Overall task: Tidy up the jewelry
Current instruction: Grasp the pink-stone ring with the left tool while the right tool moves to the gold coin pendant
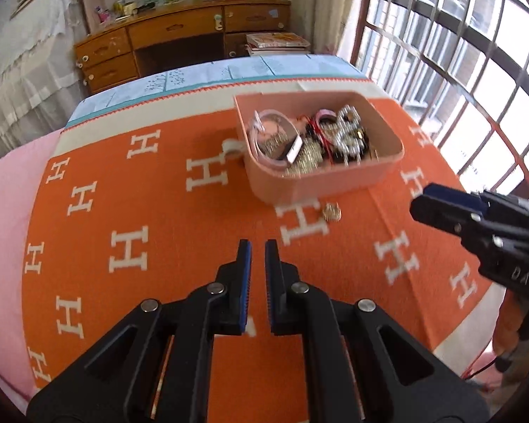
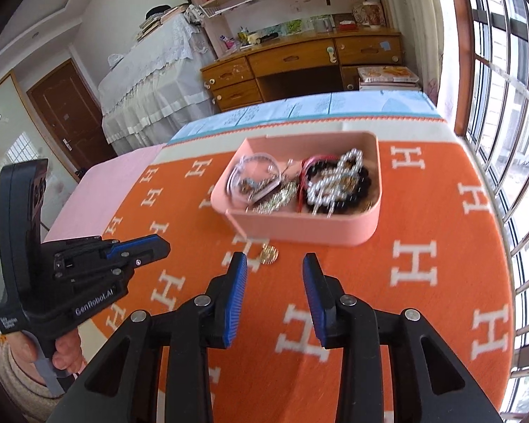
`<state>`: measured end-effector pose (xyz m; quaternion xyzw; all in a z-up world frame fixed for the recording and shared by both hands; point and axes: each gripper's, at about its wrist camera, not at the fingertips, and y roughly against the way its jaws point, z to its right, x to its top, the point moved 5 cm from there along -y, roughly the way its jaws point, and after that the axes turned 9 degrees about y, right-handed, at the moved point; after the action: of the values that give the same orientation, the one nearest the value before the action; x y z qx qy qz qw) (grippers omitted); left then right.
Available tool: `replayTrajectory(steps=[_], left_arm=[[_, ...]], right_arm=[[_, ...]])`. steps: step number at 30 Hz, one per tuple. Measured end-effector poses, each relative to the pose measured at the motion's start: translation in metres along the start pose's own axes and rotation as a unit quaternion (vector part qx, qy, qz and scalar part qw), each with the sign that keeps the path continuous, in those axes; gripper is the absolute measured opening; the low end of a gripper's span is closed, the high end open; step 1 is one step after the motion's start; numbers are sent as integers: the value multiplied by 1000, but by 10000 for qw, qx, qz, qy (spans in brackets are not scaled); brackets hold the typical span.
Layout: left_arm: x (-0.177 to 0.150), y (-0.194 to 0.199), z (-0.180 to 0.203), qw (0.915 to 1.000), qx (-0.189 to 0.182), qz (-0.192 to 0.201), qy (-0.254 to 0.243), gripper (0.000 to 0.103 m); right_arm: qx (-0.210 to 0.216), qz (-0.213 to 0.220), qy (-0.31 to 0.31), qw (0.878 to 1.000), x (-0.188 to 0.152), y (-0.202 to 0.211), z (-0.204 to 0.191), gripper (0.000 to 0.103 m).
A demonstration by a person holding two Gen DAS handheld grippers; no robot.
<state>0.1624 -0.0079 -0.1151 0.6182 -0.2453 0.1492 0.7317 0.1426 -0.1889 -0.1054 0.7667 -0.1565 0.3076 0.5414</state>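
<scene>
Orange blanket [image 2: 423,211] patterned with white H letters is covering the bed top and giving the largest surface, with a pale border and a blue sheet [image 2: 335,105] lying beyond its far edge. Pink tray [image 2: 299,227] is sitting on that blanket toward the far side, its long axis running roughly left to right across the right wrist view and its open top facing upward. Wide bare blanket is lying on the near side of the tray and to its left; to its right, more blanket is running out toward the barred window [image 2: 511,105].

Inside the tray, a pearl strand [image 2: 335,183] is lying over dark beads [image 2: 361,183] at the right end, with a clear bangle [image 2: 254,162] at the left end.

Right gripper [image 2: 275,264] is hovering over the blanket on the near side of the tray, its fingers standing well apart and holding nothing. Left gripper [image 1: 258,251] is hovering on the near side too, its blue pads [image 1: 246,282] sitting almost together with a narrow gap and nothing between them.

Small gold pendant [image 2: 268,254] is lying loose on the blanket just beside the tray's near wall, outside it; its facing is too blurred to tell.
</scene>
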Motion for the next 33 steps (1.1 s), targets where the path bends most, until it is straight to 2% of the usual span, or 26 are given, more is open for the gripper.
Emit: replayTrajectory(steps=[5, 10, 22, 24, 25, 26, 28, 33], left_arm=[[-30, -10, 5, 9986, -362, -286, -264, 5], [-52, -24, 7, 9967, -418, -540, -435, 5], [-60, -26, 17, 9932, -738, -671, -593, 7], [-60, -26, 18, 9932, -747, -682, -579, 14], [-60, -26, 18, 9932, -757, -678, -576, 26], [-60, -25, 18, 9932, -762, -667, -575, 41], [-58, -23, 19, 9939, -757, -572, -571, 53], [-56, -22, 19, 9947, -679, -484, -596, 53]], right_arm=[[123, -90, -25, 9999, -21, -6, -8, 33], [235, -223, -103, 9994, -45, -18, -13, 33], [298, -465, -111, 9984, -71, -37, -10, 33], [308, -496, -104, 9982, -72, -39, -9, 33], [319, -503, -105, 9982, -73, -38, -9, 33], [327, -485, -93, 9982, -73, -39, -9, 33], [325, -483, -52, 9983, -74, -39, -10, 33], [347, -450, -27, 9984, -73, -40, -9, 33]])
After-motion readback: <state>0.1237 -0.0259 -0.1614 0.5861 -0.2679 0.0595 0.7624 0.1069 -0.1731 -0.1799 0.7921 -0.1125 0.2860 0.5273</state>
